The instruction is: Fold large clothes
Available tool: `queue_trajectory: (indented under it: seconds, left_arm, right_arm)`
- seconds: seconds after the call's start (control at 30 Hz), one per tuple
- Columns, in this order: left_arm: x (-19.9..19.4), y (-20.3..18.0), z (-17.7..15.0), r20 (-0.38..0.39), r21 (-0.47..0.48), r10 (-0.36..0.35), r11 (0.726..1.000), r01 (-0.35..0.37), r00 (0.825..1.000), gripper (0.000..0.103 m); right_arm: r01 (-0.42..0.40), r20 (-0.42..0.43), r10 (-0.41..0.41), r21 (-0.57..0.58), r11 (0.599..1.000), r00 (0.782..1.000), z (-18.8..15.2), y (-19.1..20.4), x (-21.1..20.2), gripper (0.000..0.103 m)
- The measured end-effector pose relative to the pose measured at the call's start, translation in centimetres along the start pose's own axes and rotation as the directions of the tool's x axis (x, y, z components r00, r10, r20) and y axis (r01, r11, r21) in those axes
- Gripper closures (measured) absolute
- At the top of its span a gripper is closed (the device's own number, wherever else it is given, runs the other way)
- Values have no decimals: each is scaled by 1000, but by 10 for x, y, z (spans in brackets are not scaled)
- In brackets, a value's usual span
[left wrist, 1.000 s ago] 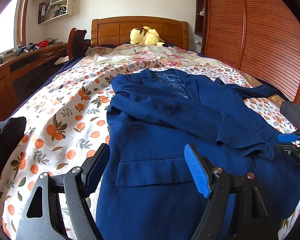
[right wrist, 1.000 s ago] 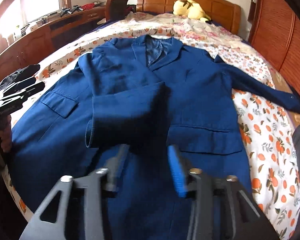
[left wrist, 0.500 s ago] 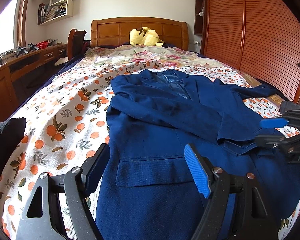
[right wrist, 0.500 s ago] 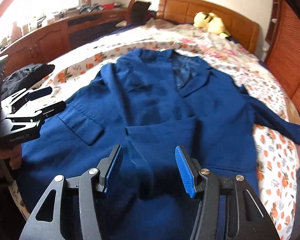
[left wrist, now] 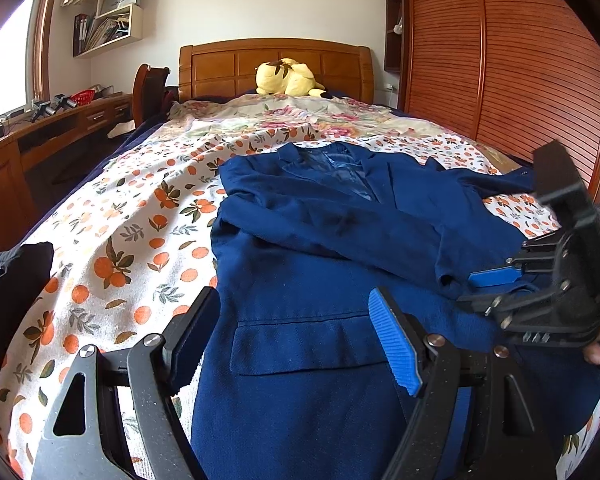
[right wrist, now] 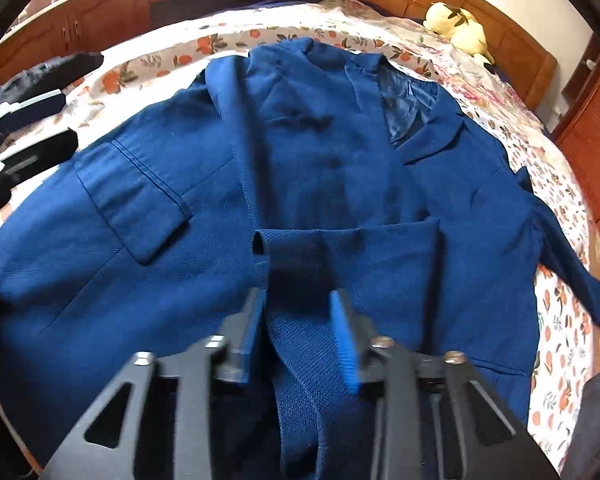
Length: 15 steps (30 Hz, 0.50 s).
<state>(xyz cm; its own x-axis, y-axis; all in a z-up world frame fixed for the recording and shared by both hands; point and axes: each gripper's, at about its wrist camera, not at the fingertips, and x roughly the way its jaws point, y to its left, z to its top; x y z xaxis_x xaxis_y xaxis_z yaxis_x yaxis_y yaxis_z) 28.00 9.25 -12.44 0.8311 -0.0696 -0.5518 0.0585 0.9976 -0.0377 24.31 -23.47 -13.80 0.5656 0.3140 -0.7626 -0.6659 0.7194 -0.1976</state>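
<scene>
A dark blue blazer (left wrist: 320, 248) lies face up on the bed, collar toward the headboard; it also fills the right wrist view (right wrist: 320, 168). One sleeve (right wrist: 340, 248) is folded across the front, its cuff just ahead of my right gripper (right wrist: 300, 320), whose jaws stand partly apart over the blazer's lower front with fabric between them. My right gripper also shows at the right edge of the left wrist view (left wrist: 496, 280). My left gripper (left wrist: 296, 336) is open above the blazer's hem and pocket flap (left wrist: 308, 340). The other sleeve (right wrist: 572, 264) stretches out to the right.
The bed has an orange-print sheet (left wrist: 140, 232) and a wooden headboard (left wrist: 276, 64) with a yellow plush toy (left wrist: 288, 76). A dark garment (left wrist: 8, 280) lies at the bed's left edge. A wooden desk (left wrist: 40, 136) stands left, a slatted wardrobe (left wrist: 520, 72) right.
My right gripper has moved forward and down over the blazer toward the folded sleeve's cuff, and its jaws have narrowed. My left gripper has stayed put and open.
</scene>
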Motion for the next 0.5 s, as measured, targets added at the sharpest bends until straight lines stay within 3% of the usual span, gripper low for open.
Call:
queue_trajectory:
  seconds: [0.07, 0.2, 0.4, 0.5]
  left_arm:
    - [1, 0, 0, -3, 1, 1, 1000, -1, 1000, 25]
    - [2, 0, 0, -2, 1, 2, 1000, -2, 1000, 25]
    - [1, -1, 1, 2, 9, 0, 1000, 0, 1000, 25]
    - [-5, -5, 5, 10, 11, -16, 1000, 16, 1000, 25]
  right_arm:
    - [2, 91, -7, 59, 998, 996, -3, -14, -20, 91]
    - [-8, 185, -24, 167, 986, 982, -14, -42, -52, 92]
    - [35, 217, -96, 268, 963, 971, -46, -69, -77, 93]
    - [2, 259, -87, 312, 950, 962, -60, -71, -97, 94]
